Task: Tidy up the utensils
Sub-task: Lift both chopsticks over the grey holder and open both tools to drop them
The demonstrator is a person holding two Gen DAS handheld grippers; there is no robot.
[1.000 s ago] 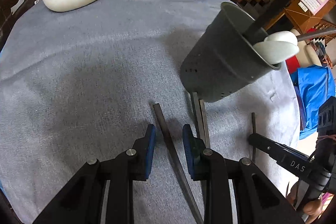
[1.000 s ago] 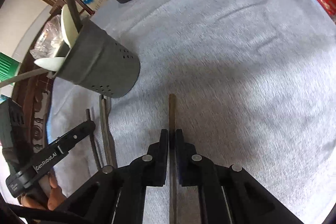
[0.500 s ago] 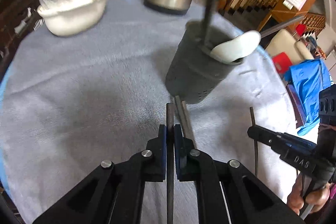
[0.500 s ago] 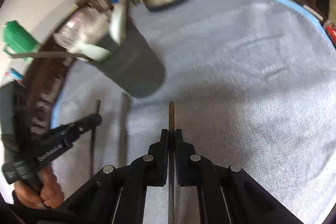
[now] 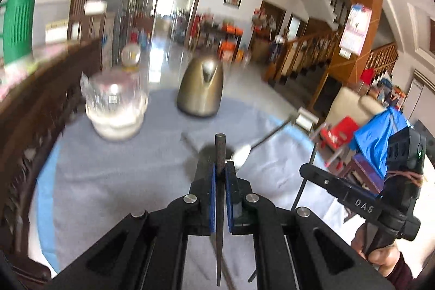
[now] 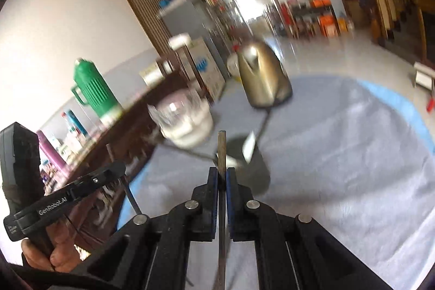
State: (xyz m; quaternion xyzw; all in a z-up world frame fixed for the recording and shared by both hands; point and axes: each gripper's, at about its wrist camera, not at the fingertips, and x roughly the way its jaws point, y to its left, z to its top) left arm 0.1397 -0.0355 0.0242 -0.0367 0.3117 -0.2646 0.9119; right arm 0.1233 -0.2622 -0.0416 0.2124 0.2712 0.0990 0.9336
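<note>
My left gripper (image 5: 220, 166) is shut on a dark chopstick (image 5: 220, 148), which stands up between the blue pads above the grey cloth. My right gripper (image 6: 222, 170) is shut on a second chopstick (image 6: 222, 148) the same way. The grey perforated utensil holder (image 5: 203, 165) stands just beyond the left fingertips, mostly hidden by them, with a white spoon (image 5: 242, 152) leaning out of it. In the right wrist view the holder (image 6: 258, 173) sits just right of the raised chopstick. Each view shows the other gripper (image 5: 305, 170) (image 6: 119, 167) from the side, with a thin stick in it.
A brass-coloured kettle (image 5: 201, 89) (image 6: 261, 75) stands at the far side of the round table with the grey cloth (image 5: 108, 167). A white bowl holding a plastic bag (image 5: 117, 110) (image 6: 187, 124) is to its left. A green thermos (image 6: 95, 89) sits on the dark sideboard beyond.
The left gripper closed on its chopstick. Both grippers then rose off the cloth with their chopsticks and tilted up, so the room now fills the views.
</note>
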